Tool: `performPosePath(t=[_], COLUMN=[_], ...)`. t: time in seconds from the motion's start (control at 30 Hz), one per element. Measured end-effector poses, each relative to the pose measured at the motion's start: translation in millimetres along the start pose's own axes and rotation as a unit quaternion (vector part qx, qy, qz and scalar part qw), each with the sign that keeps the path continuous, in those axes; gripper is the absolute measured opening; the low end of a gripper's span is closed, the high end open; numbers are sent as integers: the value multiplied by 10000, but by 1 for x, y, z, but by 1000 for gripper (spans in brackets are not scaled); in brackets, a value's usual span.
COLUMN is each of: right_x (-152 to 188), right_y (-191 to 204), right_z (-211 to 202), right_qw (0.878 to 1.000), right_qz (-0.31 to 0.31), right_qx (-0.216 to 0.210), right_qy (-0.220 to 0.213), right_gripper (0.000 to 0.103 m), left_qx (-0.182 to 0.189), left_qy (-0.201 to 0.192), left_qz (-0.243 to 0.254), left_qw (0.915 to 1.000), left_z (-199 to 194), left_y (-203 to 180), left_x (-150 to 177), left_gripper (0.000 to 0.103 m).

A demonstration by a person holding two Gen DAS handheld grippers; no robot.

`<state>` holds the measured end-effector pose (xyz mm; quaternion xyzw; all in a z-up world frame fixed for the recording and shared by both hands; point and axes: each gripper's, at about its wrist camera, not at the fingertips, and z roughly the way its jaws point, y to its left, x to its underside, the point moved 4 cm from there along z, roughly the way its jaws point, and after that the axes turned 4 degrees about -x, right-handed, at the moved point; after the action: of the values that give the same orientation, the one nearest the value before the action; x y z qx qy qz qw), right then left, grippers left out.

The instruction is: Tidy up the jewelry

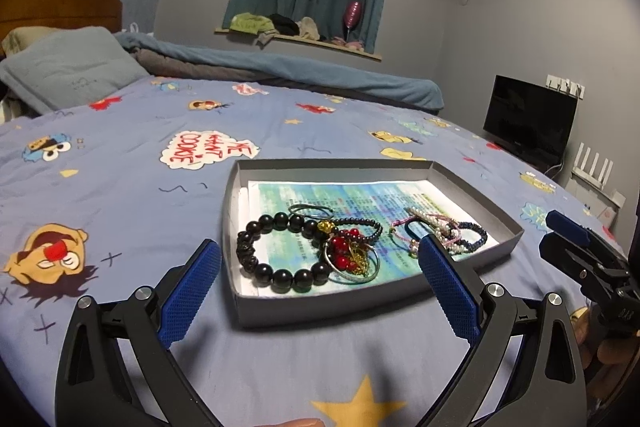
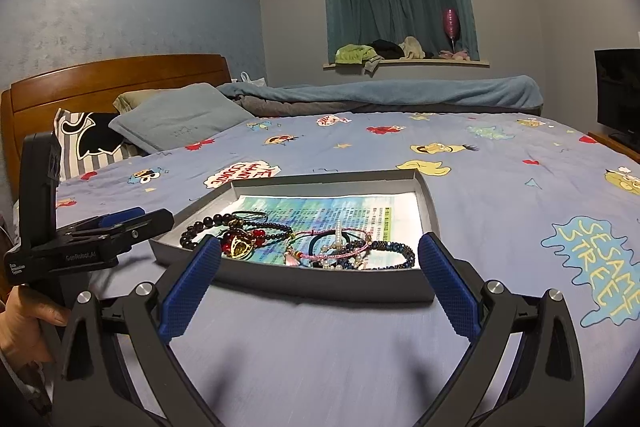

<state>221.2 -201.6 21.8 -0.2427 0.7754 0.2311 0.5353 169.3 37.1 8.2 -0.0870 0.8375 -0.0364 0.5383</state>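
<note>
Tangled beaded bracelets (image 1: 280,247) inside shallow grey cardboard tray (image 1: 360,301); glossy black beads, pearls. Both jaws wide open, empty.

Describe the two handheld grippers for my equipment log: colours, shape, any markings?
Both match: the left gripper and right gripper have black angular frames with silver pivot screws and blue, textured finger pads. The left one's black body carries small white lettering, too small to read surely.
</note>
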Motion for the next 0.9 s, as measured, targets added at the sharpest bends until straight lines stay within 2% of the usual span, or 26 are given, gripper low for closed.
performPosePath(t=[0.37, 0.9], right_x=[5, 9], right_y=[8, 11], right_z=[-14, -18], right_qw=[10000, 10000], right_qz=[-77, -92], right_qx=[-20, 10], right_qy=[-27, 12], right_gripper=[97, 97], left_qx=[40, 57], left_qy=[-94, -91], left_qz=[219, 389], left_qw=[9997, 9992], left_z=[-21, -23], left_y=[-13, -22], left_x=[8, 10], left_gripper=[98, 98])
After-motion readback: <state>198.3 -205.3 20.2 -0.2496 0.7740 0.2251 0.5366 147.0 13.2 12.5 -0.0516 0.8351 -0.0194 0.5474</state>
